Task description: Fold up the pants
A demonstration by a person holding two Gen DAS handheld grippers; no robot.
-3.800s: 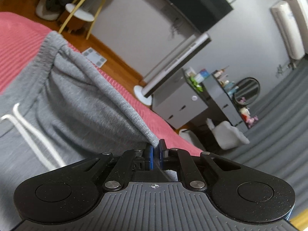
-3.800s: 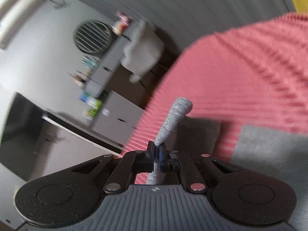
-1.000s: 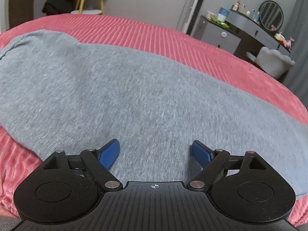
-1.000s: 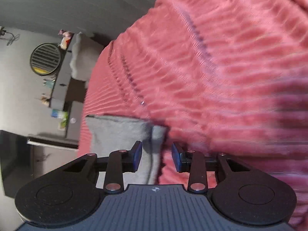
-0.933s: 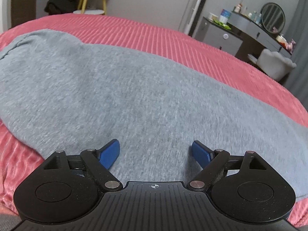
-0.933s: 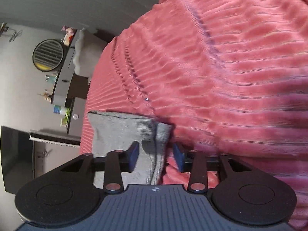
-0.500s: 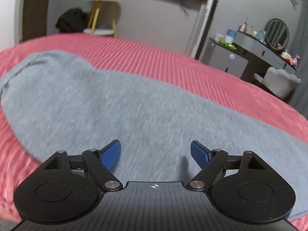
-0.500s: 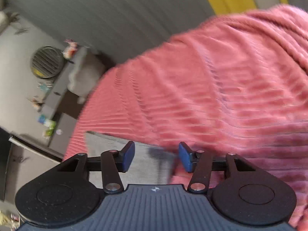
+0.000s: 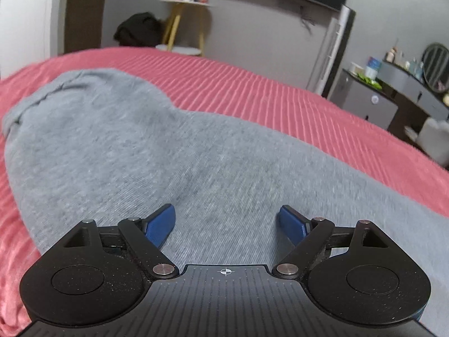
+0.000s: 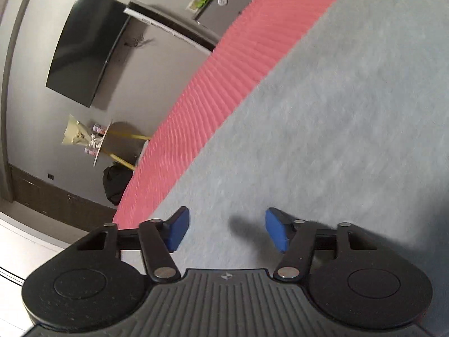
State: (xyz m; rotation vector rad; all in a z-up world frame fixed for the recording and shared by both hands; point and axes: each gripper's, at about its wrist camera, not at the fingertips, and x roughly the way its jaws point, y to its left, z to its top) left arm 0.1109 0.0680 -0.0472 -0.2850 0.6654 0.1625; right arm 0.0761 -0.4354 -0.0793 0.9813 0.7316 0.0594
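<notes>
Left view alone shows mirror (image 9: 435, 62) at 2 o'clock; right view alone shows whole television (image 10: 87, 46) at 10 o'clock. One pair of grey pants (image 9: 168, 151) flat on red bedspread (image 9: 266, 95), under both tools. Left gripper (image 9: 226, 220) spread wide, empty. Right gripper (image 10: 227, 229) likewise, fabric (image 10: 336, 112) beneath, at 12.

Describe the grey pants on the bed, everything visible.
The pants are soft grey knit, slightly fuzzy, lying flat across the ribbed pink bedspread. One rounded end shows a puckered seam at far left. No drawstring shows. The left gripper and right gripper sit open over the fabric, gripping nothing.
</notes>
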